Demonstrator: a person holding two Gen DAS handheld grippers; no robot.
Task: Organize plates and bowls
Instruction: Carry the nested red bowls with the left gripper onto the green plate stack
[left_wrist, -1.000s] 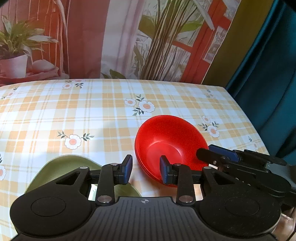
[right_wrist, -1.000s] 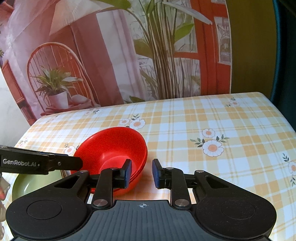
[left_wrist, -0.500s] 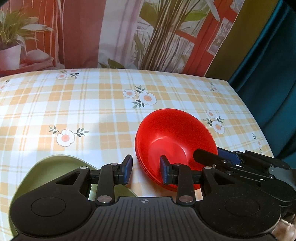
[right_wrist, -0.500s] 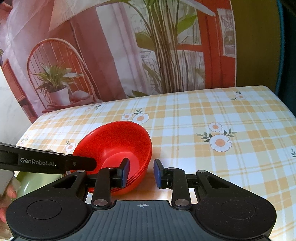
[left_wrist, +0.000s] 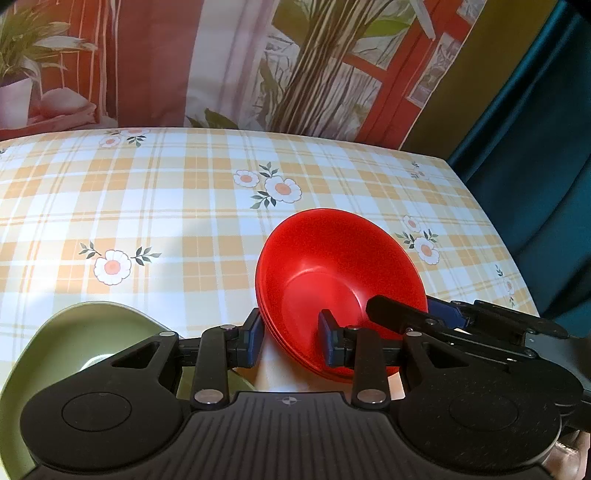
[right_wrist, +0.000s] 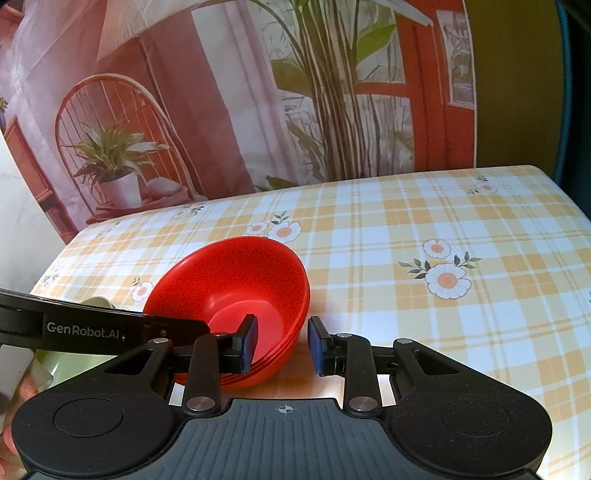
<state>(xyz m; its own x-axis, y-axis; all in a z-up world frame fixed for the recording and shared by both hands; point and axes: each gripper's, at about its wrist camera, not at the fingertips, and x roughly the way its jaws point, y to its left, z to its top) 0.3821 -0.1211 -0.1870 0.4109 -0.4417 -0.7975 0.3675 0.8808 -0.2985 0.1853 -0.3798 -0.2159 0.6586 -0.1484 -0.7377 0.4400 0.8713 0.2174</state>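
Blue pads line the black fingers of both tongs. The left gripper (left_wrist: 290, 334) is spread, straddling the near left rim of the red bowls (left_wrist: 340, 284): one pad sits outside the wall, the other inside the hollow, and whether either pad touches the rim cannot be told. The right gripper (right_wrist: 282, 341) is spread the same way across the near right rim of the red bowls (right_wrist: 236, 284), its left pad inside and its right pad outside, with a visible gap on the outer side. Several rim edges show stacked one in another, so this is a nested stack, tilted slightly toward the cameras and resting on the table (left_wrist: 184, 206).

In the left wrist view the right tool's arm reaches in from the lower right, one finger lying over the bowl's edge. In the right wrist view the left tool's arm crosses from the left edge, carrying white lettering that reads "GenRobot.AI" (right_wrist: 83, 328).

Just left of the red stack lies a green plate (left_wrist: 74, 332), partly hidden under the left tool's body; only a sliver of it shows in the right wrist view.

The table wears a checked orange-and-white cloth (right_wrist: 424, 229) printed with daisies. Behind it hangs a printed backdrop (right_wrist: 221, 110) with a wicker chair, potted plant and red window frame; a teal curtain (left_wrist: 535, 147) hangs at the right.
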